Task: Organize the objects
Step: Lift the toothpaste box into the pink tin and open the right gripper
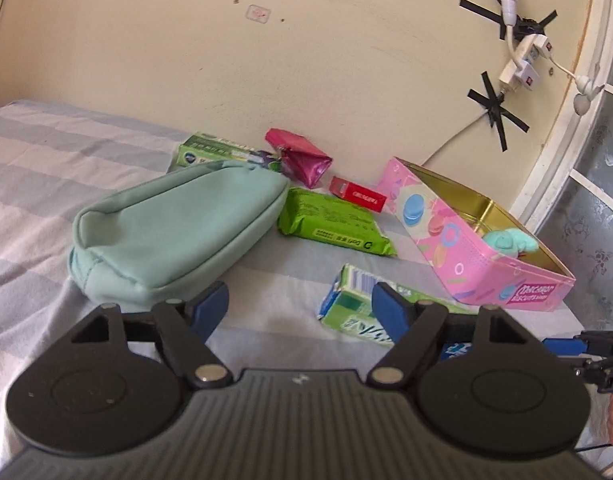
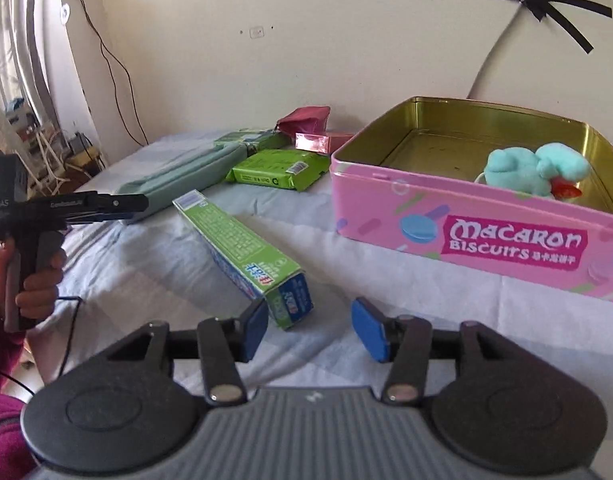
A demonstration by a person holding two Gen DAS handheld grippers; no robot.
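Right gripper (image 2: 310, 330) spread, empty, poised just short of toothpaste box (image 2: 242, 246); left gripper (image 1: 302, 312) likewise parted, nothing pinched, near teal pouch (image 1: 174, 232). Plush toy (image 2: 534, 174) already lodged in pink biscuit tin (image 2: 466, 236). Box judged next for tin; squarer alignment required. Striped bedsheet (image 1: 66, 152), taped cables (image 1: 494, 108) on cream wall; window possibly alongside.

Left gripper (image 1: 300, 312) hangs open over striped sheet (image 1: 46, 168), nothing between pads. Mint pouch (image 1: 174, 232) left; green carton (image 1: 354, 308) right. Pink tin (image 1: 466, 248) holds mint plush (image 1: 510, 242).
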